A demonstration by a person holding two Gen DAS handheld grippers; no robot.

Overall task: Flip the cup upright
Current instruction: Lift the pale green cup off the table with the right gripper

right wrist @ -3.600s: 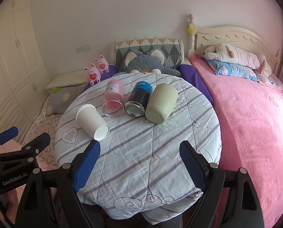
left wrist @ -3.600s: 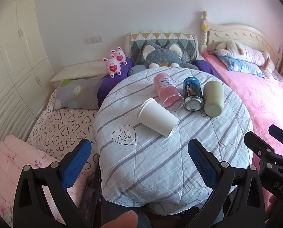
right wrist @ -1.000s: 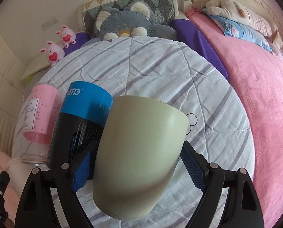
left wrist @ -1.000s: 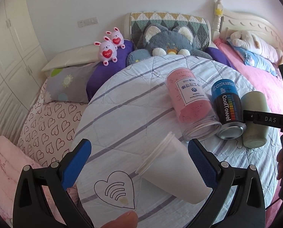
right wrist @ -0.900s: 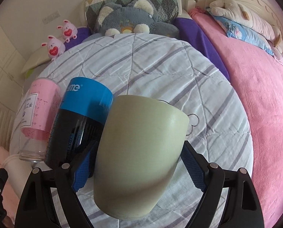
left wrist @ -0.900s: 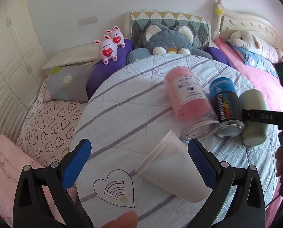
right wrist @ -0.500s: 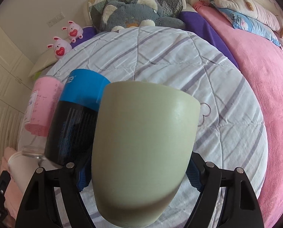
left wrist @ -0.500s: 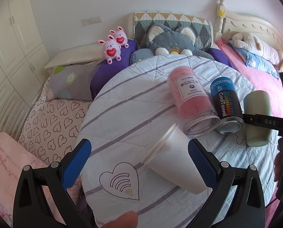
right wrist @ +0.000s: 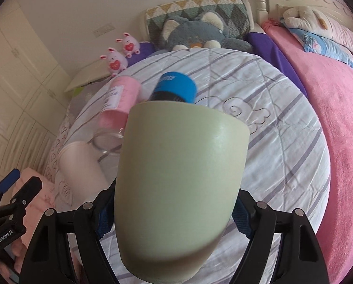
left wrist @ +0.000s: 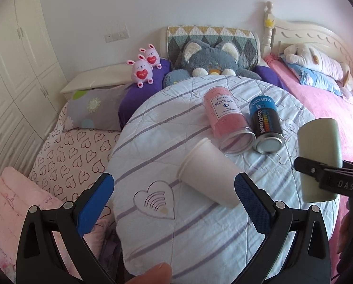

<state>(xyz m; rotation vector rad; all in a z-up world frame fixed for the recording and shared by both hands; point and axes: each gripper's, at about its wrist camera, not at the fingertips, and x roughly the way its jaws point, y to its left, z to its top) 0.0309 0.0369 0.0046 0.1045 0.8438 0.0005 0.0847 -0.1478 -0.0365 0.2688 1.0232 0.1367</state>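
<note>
My right gripper point(right wrist: 174, 213) is shut on the pale green cup point(right wrist: 178, 189) and holds it lifted off the round table point(right wrist: 283, 127), its rim tilted up and away from me. The same cup point(left wrist: 319, 158) shows at the right of the left wrist view, clamped by the right gripper point(left wrist: 318, 177). My left gripper point(left wrist: 174, 203) is open and empty near the table's front edge. A white paper cup point(left wrist: 209, 177) lies on its side between its fingertips.
A pink-filled clear jar point(left wrist: 226, 123) and a blue and black can point(left wrist: 266, 125) lie on their sides on the striped tablecloth. Behind are a grey cat cushion point(left wrist: 212, 61), two pink bunny toys point(left wrist: 144, 65) and a pink bed point(left wrist: 330, 99) at the right.
My right gripper has closed on the green cup, lifted it off the table and tipped its rim upward. My left gripper has drawn back a little from the paper cup.
</note>
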